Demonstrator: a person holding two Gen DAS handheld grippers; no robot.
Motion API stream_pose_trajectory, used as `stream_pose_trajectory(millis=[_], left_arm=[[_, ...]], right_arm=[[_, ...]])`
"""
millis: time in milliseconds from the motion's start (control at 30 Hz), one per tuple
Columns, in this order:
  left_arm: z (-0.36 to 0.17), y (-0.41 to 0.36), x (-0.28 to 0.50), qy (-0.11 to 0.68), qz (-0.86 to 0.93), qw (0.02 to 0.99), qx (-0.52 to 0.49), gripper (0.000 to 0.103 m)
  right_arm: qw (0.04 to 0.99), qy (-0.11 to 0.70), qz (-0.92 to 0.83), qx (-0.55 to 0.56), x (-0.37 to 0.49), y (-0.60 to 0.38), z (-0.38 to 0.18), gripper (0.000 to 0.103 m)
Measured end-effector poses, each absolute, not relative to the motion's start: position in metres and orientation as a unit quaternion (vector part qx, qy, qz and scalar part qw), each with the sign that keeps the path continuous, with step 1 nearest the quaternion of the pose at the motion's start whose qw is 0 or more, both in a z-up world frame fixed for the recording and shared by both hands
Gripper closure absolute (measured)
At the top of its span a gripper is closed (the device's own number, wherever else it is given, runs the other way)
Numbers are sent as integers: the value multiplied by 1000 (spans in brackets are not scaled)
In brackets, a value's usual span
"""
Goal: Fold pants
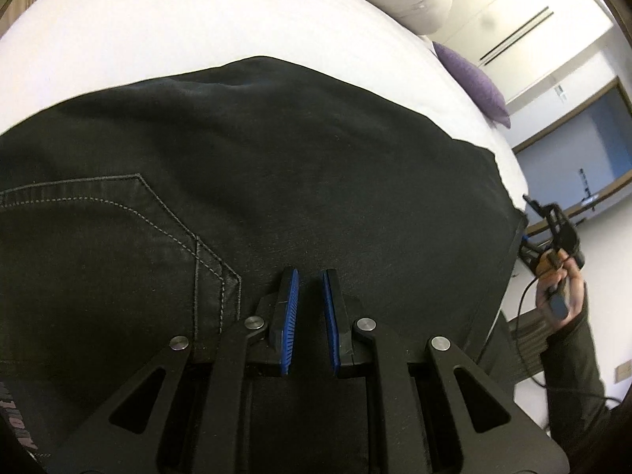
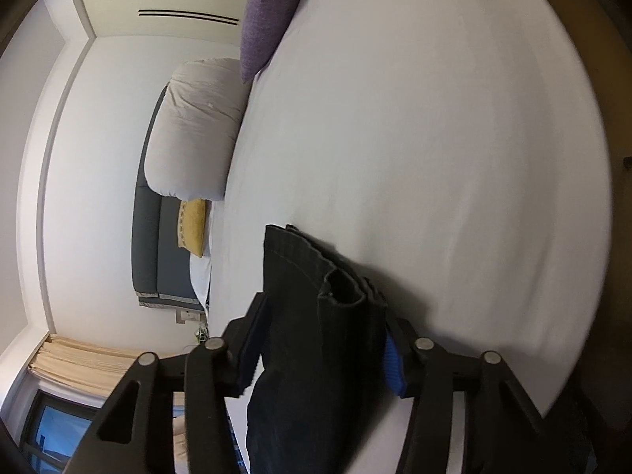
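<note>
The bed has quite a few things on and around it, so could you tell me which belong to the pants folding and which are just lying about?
Part of the job:
- black pants
- left gripper, jaws nearly closed above the fabric
- right gripper, with the stacked hems between its pads
- white bed, the folding surface

Just lying about:
- purple cushion
- folded white duvet
- yellow cushion

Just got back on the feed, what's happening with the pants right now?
A person is folding dark pants on a white bed, a handheld gripper in each hand. The right gripper has the hem end of the legs bunched between its jaws, lifted over the bed. The left gripper sits nearly closed over the seat area by the back pocket, with nothing visible between its pads. Most of the pants lie spread on the bed.
</note>
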State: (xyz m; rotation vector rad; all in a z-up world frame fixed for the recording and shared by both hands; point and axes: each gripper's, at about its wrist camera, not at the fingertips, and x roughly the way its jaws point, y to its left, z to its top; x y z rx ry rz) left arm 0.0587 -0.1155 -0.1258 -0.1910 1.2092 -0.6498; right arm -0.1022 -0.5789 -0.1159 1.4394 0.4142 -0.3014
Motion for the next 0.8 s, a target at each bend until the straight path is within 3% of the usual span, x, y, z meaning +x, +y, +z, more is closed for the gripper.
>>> stream_pose_trajectory(millis=[300, 600, 800], left_arm=[[-128, -121, 54, 555, -300, 771, -86, 91], [-130, -119, 59, 556, -303, 768, -97, 91], [-134, -111, 62, 558, -306, 763, -112, 91]], right_arm=[[711, 184, -125, 667, -94, -586, -128, 91], [728, 192, -145, 642, -99, -595, -123, 93], [777, 248, -169, 553, -81, -575, -90, 93]])
